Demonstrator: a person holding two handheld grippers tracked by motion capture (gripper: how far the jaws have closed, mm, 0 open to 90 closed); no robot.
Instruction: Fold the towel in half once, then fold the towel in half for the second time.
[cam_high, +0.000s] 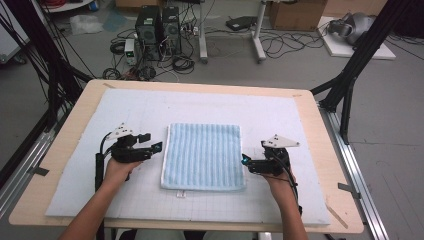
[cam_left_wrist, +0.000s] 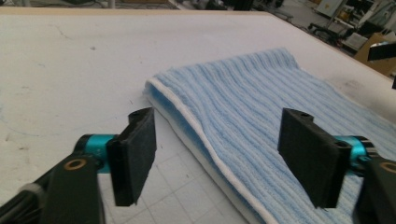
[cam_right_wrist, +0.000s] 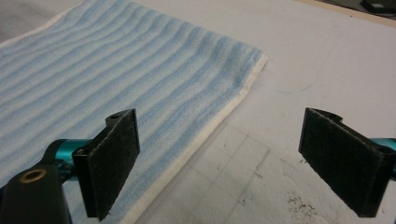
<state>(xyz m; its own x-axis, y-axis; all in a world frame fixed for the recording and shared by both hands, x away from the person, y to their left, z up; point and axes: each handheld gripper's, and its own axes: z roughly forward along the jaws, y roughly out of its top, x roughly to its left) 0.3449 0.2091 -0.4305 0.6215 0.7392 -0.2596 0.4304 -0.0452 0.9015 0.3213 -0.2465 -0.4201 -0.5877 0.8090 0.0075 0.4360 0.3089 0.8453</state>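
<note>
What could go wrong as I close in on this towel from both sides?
The towel is folded, and the left gripper view shows stacked layers at its edge, so the left hand-held gripper may pinch only the top layer. The right hand-held gripper, open astride the white hem, could shove the edge and bunch it. Uneven pulls might skew the towel on the white mat.

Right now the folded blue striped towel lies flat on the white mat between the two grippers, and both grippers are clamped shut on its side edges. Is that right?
Not quite. The towel does lie flat on the white mat between them, but the left gripper and right gripper are both open, jaws wide apart and holding nothing. Each gripper view shows this.
</note>
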